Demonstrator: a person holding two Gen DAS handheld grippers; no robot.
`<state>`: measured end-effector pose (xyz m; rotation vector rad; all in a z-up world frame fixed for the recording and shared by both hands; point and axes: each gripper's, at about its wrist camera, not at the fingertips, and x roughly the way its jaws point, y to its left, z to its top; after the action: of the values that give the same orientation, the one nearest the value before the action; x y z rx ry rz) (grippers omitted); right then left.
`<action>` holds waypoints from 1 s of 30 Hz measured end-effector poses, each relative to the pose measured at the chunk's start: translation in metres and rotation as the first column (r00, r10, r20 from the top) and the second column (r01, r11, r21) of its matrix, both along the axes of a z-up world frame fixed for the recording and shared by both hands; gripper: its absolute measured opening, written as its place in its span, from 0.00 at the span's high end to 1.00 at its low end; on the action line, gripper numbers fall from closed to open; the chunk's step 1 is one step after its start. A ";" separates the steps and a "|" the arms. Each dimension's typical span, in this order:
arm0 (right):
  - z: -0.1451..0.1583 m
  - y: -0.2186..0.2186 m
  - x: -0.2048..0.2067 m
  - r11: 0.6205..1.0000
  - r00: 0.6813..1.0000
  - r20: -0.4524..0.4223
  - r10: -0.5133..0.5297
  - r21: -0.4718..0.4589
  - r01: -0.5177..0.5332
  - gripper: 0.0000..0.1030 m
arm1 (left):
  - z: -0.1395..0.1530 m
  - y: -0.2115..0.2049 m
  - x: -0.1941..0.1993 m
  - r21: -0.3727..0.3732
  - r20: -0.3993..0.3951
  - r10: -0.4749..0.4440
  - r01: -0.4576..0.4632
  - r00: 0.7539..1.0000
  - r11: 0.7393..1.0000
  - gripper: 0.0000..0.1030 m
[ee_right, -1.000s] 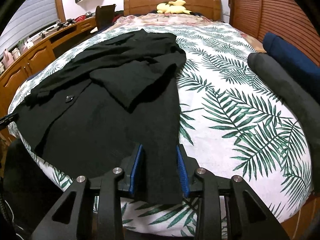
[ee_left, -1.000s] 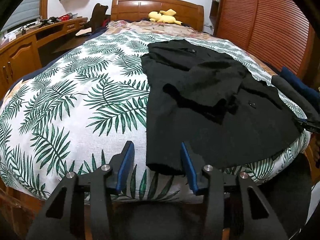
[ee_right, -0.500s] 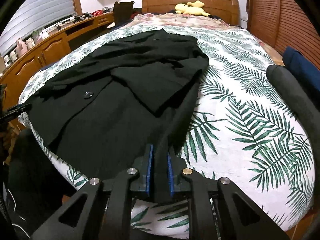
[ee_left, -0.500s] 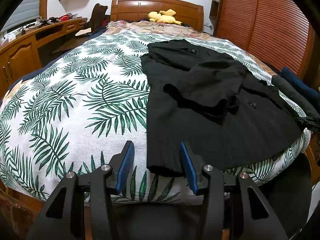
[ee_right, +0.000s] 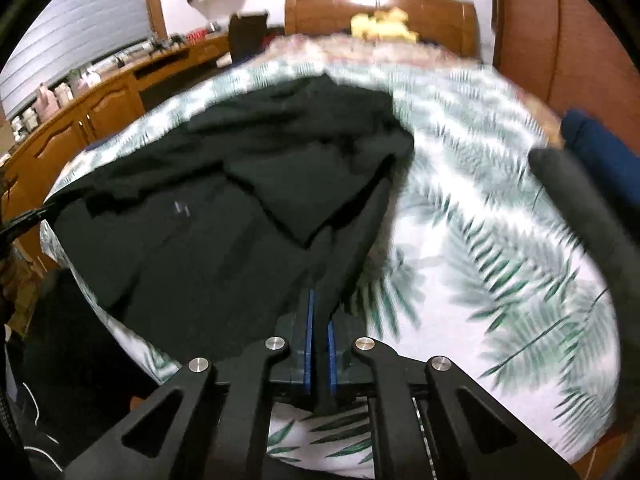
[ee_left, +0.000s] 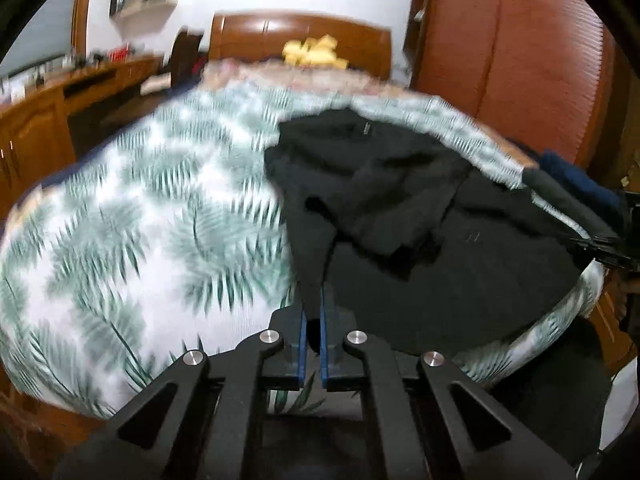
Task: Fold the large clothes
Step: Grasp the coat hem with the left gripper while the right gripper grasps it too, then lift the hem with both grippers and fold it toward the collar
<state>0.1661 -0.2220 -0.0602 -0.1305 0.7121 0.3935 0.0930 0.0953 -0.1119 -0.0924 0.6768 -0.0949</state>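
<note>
The left gripper [ee_left: 313, 316] has just closed its blue pads on the near hem corner of the black coat [ee_left: 420, 208], and the pinched cloth rises in a taut ridge straight ahead of its jaws. The right gripper [ee_right: 319, 320] has likewise clamped down on the coat's [ee_right: 224, 216] other near corner, with a fold of black fabric squeezed between its pads and running forward and up from them. The rest of the coat lies spread over the palm-leaf bedspread [ee_left: 132, 220], stretching away from both grippers toward the wooden headboard [ee_left: 300, 40]. To the right of the right gripper, well apart from it, a dark grey rolled garment [ee_right: 580, 208] and a navy one [ee_right: 600, 140] lie at the bed's edge. A yellow plush toy [ee_right: 380, 24] sits by the headboard.
</note>
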 end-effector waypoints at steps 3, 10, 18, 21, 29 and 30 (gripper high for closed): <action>0.030 -0.005 -0.011 0.999 0.998 0.057 0.001 0.048 -0.003 0.96 | 0.035 -0.006 -0.011 0.015 0.073 -0.003 0.002 0.997 1.000 0.95; 0.090 -0.004 -0.072 0.997 0.982 0.180 0.051 0.043 -0.060 0.96 | 0.109 -0.005 -0.049 0.026 0.216 -0.004 -0.001 0.976 1.000 0.96; 0.142 -0.033 -0.149 0.994 0.952 0.300 0.053 0.075 -0.079 0.96 | 0.168 0.002 -0.102 0.030 0.349 0.018 -0.031 0.937 0.999 0.96; 0.152 -0.044 -0.179 0.993 0.939 0.341 0.051 0.086 -0.085 0.96 | 0.181 0.003 -0.117 0.023 0.386 0.014 -0.025 0.923 0.999 0.96; 0.131 -0.047 -0.198 0.994 0.928 0.368 0.054 0.073 -0.087 0.96 | 0.177 0.006 -0.100 0.050 0.379 0.025 -0.047 0.925 0.998 0.96; 0.128 -0.045 -0.190 0.994 0.932 0.359 0.053 0.068 -0.082 0.96 | 0.172 0.008 -0.090 0.047 0.357 0.023 -0.043 0.934 0.998 0.96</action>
<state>-0.0243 -0.2666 0.0674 -0.1450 0.3318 0.4499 0.0033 0.1032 0.0598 -0.0322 0.3133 -0.0588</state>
